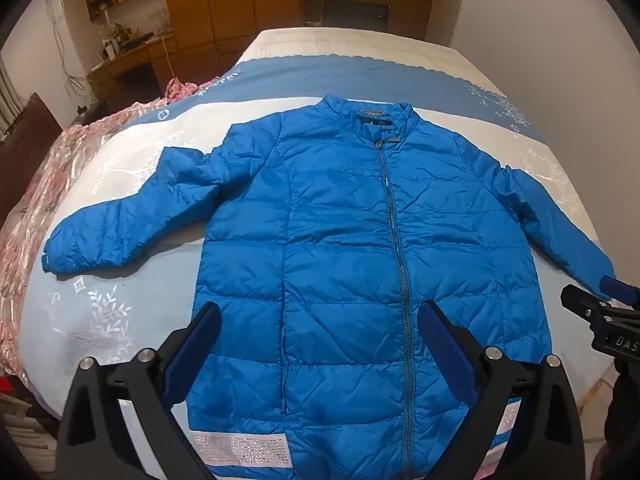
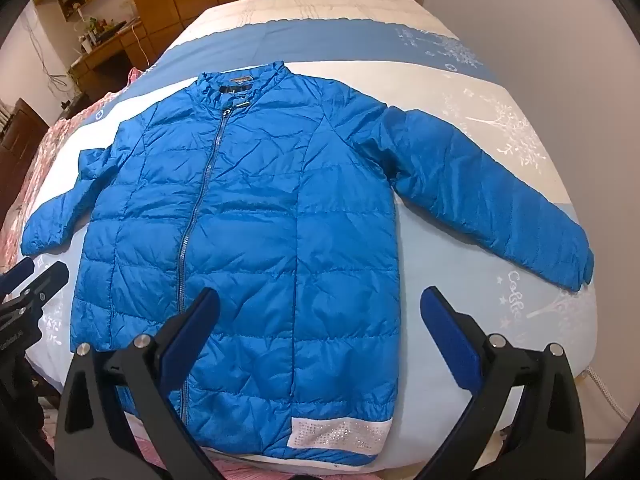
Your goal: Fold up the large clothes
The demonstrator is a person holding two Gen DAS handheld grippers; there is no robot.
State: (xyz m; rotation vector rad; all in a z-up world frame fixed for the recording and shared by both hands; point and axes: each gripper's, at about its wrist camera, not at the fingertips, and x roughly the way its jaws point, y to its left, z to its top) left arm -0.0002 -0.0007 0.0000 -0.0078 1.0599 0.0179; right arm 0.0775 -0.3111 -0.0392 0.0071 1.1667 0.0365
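Observation:
A blue quilted jacket [image 1: 340, 240] lies flat and zipped, front up, on the bed, with both sleeves spread out to the sides; it also shows in the right wrist view [image 2: 248, 220]. My left gripper [image 1: 320, 320] is open and empty, hovering above the jacket's lower half. My right gripper [image 2: 320, 308] is open and empty above the jacket's lower right part. The right gripper also shows in the left wrist view [image 1: 600, 300], near the right sleeve's cuff. The left gripper shows in the right wrist view [image 2: 36, 280], near the left cuff.
The bed [image 1: 100, 312] has a blue and white patterned cover. A pink floral quilt [image 1: 36, 200] lies along its left side. A wooden desk and shelves [image 1: 128, 40] stand at the back left. A white wall [image 1: 560, 60] runs along the right.

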